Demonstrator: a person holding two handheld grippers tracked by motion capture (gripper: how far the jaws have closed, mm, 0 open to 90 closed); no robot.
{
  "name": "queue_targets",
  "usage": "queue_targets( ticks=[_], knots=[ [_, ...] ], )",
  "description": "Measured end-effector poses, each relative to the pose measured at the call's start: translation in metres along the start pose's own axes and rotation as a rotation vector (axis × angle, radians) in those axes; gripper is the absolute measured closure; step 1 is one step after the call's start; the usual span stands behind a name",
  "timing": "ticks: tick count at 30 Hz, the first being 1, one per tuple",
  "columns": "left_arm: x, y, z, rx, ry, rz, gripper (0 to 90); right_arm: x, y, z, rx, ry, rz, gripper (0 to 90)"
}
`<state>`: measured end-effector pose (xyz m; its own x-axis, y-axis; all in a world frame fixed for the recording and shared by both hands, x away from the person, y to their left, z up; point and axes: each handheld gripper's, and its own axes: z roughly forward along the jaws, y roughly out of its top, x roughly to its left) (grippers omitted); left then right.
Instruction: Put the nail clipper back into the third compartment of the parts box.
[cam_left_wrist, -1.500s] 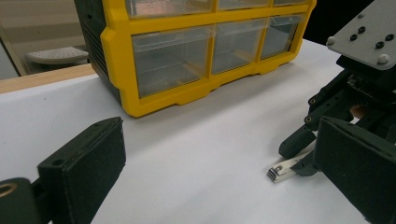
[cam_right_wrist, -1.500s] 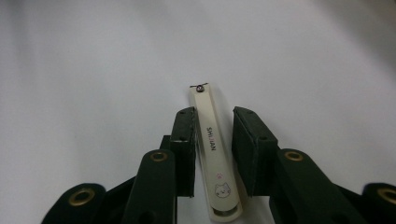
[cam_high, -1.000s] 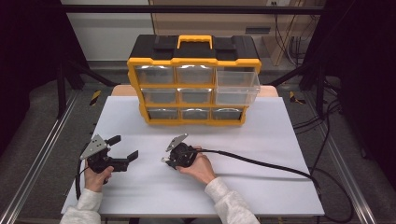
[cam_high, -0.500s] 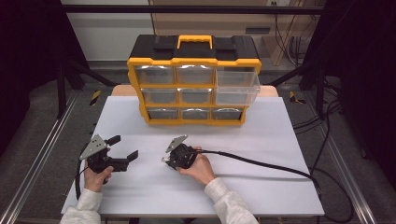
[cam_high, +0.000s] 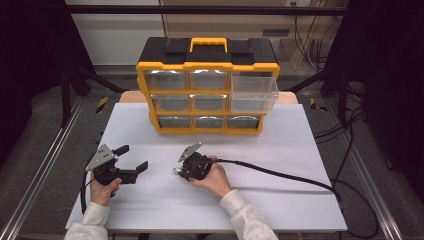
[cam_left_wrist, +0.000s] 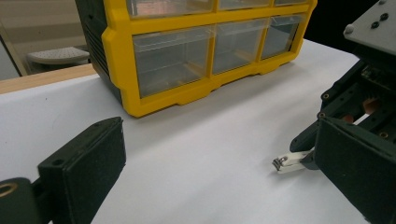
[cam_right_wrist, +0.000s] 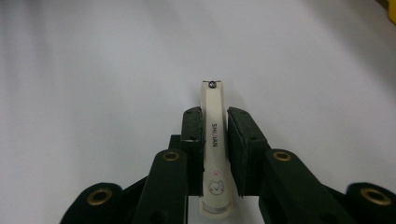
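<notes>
A white nail clipper (cam_right_wrist: 213, 140) with a small cat face printed on it sits lengthwise between the jaws of my right gripper (cam_right_wrist: 215, 119), which is shut on it; its tip pokes out past the pads. In the high view the right gripper (cam_high: 179, 170) rests low over the white table (cam_high: 280, 150), left of centre, pointing left. My left gripper (cam_high: 132, 157) stands open at the near left with nothing between its fingers. In the left gripper view the clipper's tip (cam_left_wrist: 288, 162) shows just above the table, with the right gripper (cam_left_wrist: 359, 88) behind it.
A yellow and black drawer organizer (cam_high: 207, 85) with clear drawers stands at the back of the table. Its upper right drawer (cam_high: 254, 94) is pulled out. The right gripper's cable (cam_high: 280, 175) trails across the table to the right edge.
</notes>
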<state>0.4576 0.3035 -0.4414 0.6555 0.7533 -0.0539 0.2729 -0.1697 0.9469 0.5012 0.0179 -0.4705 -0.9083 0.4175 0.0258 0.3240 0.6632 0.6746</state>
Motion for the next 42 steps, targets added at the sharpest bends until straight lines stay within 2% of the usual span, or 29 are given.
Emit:
queue_targets(
  ticks=[15,26,34,42],
  knots=[
    [0.0,0.0,0.0,0.0,0.0,0.001,1.8,0.0,0.007,-0.017,-0.014,0.004,0.001,77.1],
    [0.0,0.0,0.0,0.001,0.001,0.001,1.8,-0.001,0.01,-0.028,-0.031,0.001,-0.016,77.1],
    [0.0,0.0,0.0,-0.002,0.001,0.002,1.8,-0.001,0.012,-0.035,-0.025,-0.003,-0.011,77.2],
    [0.0,0.0,-0.001,-0.002,0.001,0.002,1.8,-0.001,0.014,-0.044,-0.046,-0.005,-0.014,77.1]
  ],
)
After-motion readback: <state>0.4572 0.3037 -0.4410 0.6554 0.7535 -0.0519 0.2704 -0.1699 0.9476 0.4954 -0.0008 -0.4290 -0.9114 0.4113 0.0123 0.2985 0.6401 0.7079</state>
